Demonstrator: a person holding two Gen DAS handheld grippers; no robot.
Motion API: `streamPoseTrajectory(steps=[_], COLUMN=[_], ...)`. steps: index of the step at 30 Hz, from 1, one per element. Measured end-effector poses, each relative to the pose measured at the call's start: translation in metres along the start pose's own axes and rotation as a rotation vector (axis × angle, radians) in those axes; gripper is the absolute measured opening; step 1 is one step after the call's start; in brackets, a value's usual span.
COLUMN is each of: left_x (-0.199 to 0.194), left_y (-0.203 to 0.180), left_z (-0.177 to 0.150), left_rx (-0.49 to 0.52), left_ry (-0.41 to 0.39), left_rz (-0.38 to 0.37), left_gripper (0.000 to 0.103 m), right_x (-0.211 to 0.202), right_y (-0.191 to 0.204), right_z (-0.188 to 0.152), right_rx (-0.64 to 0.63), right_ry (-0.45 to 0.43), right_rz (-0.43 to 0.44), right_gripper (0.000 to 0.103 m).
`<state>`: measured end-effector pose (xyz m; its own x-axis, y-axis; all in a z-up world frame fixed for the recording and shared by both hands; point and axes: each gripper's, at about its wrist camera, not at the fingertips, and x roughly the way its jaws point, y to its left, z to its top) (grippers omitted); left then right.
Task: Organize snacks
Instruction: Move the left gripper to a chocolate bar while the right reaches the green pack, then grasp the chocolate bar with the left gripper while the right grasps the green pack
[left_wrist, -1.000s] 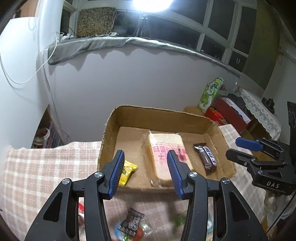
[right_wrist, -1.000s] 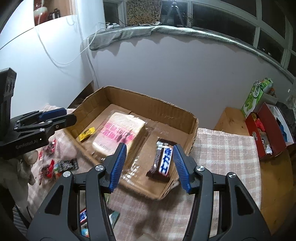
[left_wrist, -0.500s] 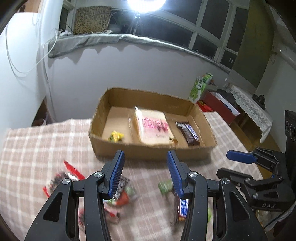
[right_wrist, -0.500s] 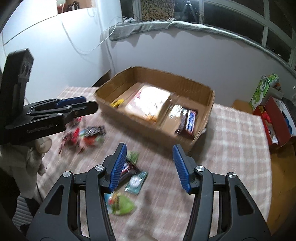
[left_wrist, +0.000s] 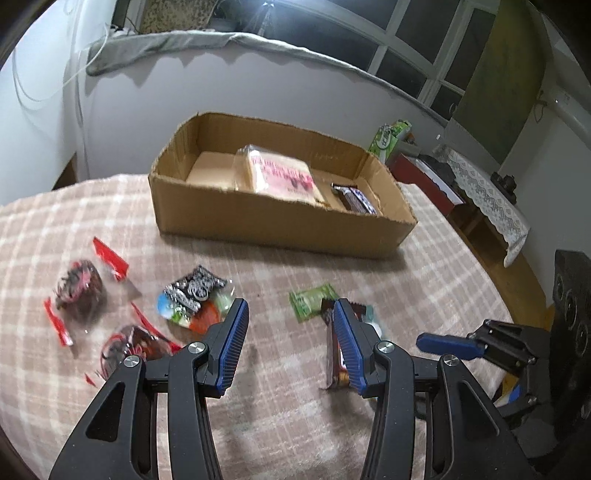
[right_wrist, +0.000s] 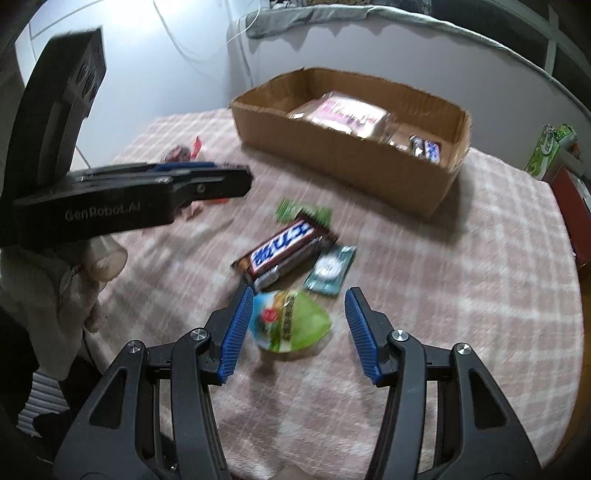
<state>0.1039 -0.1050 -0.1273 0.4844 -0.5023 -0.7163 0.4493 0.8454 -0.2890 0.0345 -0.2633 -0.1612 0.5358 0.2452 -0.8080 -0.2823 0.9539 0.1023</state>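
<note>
A cardboard box (left_wrist: 258, 225) (right_wrist: 343, 155) stands at the back of the checked tablecloth, holding a pink-labelled pack (left_wrist: 280, 177) and a chocolate bar (left_wrist: 356, 199). Loose snacks lie in front: red-wrapped sweets (left_wrist: 77, 288), a colourful pouch (left_wrist: 192, 299), a green sachet (left_wrist: 312, 301), a brown chocolate bar (right_wrist: 284, 247), a teal packet (right_wrist: 330, 269) and a green pouch (right_wrist: 291, 319). My left gripper (left_wrist: 290, 339) hovers open over bare cloth, the brown bar behind its right finger. My right gripper (right_wrist: 297, 325) hangs open above the green pouch, apart from it.
A red box (left_wrist: 424, 177) and a green carton (left_wrist: 388, 138) stand on a wooden side table to the right, past the table edge. A white wall lies behind the box. A gloved hand (right_wrist: 55, 280) holds the left gripper's handle.
Both grippers have pulled back from above the box and dropped toward the loose snacks in front of it. Their jaws stayed at the same width.
</note>
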Motion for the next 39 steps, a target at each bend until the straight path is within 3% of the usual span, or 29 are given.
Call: streamPoseTrajectory(steps=[8, 21, 31, 39], left_x=[0.001, 0.026, 0.045, 0.047], left_y=[-0.002, -0.024, -0.033, -0.037], left_z=[-0.006, -0.014, -0.015, -0.016], left_rx=[-0.002, 0.06, 0.109, 0.162], left_ry=[0.016, 0.098, 0.138, 0.126], left_rz=[-0.02, -0.056, -0.031, 0.011], left_gripper=[0.046, 0.046, 0.046, 0.035], right_x=[0.013, 0.022, 0.021, 0.022], right_y=[0.013, -0.008, -0.018, -0.027], right_z=[-0.007, -0.005, -0.004, -0.002], right_rx=[-0.039, 0.014, 0.01, 0.022], right_ry=[0.025, 0.044, 0.047, 0.049], right_rz=[-0.014, -0.023, -0.047, -0.058], right_gripper=[0.054, 0.054, 0.054, 0.048])
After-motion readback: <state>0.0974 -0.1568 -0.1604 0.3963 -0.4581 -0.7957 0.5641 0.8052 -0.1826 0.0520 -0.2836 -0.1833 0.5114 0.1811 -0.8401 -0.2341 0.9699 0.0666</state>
